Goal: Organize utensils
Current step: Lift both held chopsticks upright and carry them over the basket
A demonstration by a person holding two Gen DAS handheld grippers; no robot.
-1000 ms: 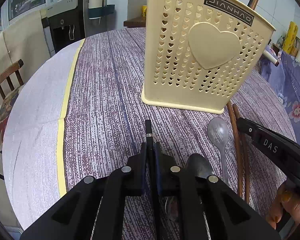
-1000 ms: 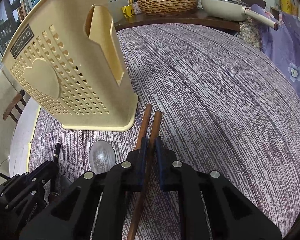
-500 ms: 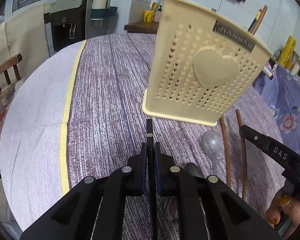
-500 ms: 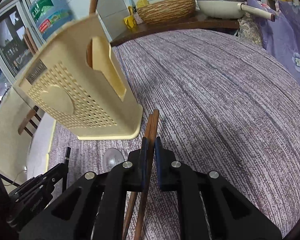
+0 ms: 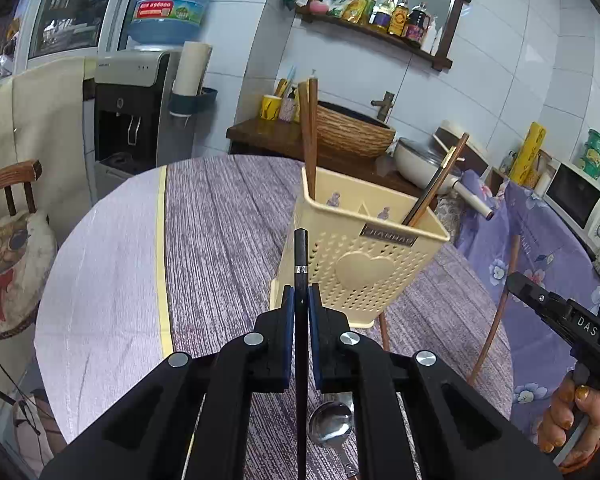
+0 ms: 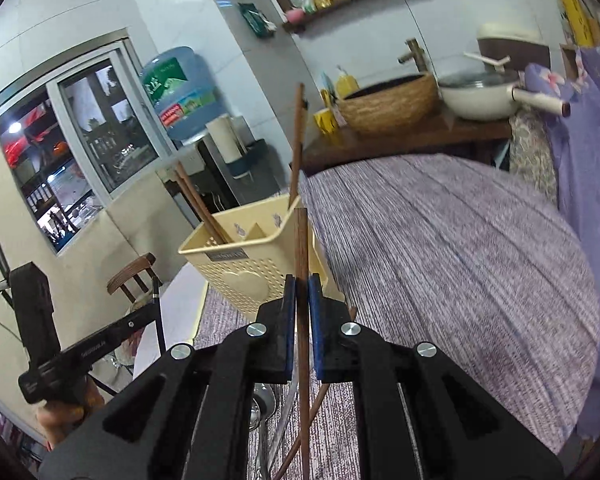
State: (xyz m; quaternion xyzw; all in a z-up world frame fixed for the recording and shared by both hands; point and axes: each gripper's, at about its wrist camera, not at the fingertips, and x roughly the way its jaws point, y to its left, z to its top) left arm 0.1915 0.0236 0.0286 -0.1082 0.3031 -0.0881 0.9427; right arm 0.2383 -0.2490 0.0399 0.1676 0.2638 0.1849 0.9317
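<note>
Left claw [image 5: 299,300] clamped on black chopstick [image 5: 300,256] | right claw [image 6: 299,294] clamped on brown chopsticks [image 6: 301,240] | cream basket [image 5: 364,264] ahead on table [image 5: 220,216], chopsticks inside | spoon [image 5: 332,426] below.

Perforated cream plastic holder [image 5: 360,264], wooden chopsticks [image 6: 301,280], glossy metal spoon [image 5: 331,426].

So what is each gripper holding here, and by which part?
The left gripper is shut on a black chopstick near its upper end. The right gripper is shut on a brown wooden chopstick, also near its upper end.
</note>
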